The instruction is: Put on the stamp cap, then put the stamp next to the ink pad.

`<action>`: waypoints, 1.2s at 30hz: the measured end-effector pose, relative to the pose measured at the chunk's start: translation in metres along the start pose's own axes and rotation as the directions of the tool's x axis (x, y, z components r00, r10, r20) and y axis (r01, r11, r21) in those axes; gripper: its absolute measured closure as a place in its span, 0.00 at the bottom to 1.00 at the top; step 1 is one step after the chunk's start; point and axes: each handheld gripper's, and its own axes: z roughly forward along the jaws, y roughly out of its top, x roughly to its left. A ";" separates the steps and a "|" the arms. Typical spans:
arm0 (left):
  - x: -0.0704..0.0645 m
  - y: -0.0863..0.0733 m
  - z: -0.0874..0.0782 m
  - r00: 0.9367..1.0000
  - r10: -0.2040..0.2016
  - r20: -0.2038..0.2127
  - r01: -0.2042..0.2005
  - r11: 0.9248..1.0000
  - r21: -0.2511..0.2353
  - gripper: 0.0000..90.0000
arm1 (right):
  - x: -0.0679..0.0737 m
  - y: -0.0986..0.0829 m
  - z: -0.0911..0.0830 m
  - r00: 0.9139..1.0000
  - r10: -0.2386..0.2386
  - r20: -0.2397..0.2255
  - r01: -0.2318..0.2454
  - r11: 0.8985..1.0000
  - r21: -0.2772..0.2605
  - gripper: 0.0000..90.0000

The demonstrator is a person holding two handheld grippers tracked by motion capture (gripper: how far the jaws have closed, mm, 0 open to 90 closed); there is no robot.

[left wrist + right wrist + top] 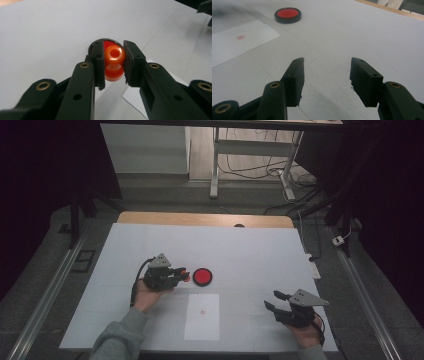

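Observation:
A glossy orange stamp handle (114,62) is clamped between the jaws of my left gripper (113,63). In the high view that left gripper (183,274) sits just left of a round red ink pad in a black case (202,277), with the orange piece (185,273) at its tip. The pad (108,43) peeks out behind the jaws. A white paper sheet (202,316) with a small red mark (203,311) lies in front of the pad. My right gripper (275,301) rests at the lower right, open and holding nothing; from its camera the right gripper (326,75) points over bare table toward the pad (287,14).
The white table cover (250,250) ends at a wooden edge (200,218) at the back. Beyond stand desk legs (215,165) and loose cables on the floor (300,185). A white power strip (312,265) lies by the right edge.

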 end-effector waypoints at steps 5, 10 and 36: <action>0.005 -0.001 0.008 1.000 -0.015 -0.005 0.015 1.000 0.015 0.80 | 0.001 0.000 0.001 1.000 -0.007 -0.004 0.007 1.000 0.003 0.50; 0.006 -0.002 0.013 1.000 -0.017 -0.012 0.017 1.000 0.026 0.80 | 0.000 0.000 0.001 1.000 -0.009 -0.004 0.009 1.000 0.006 0.50; 0.014 -0.015 0.034 0.996 0.017 -0.085 -0.002 0.986 0.165 0.79 | 0.000 -0.001 0.002 1.000 -0.005 -0.006 0.005 1.000 0.015 0.50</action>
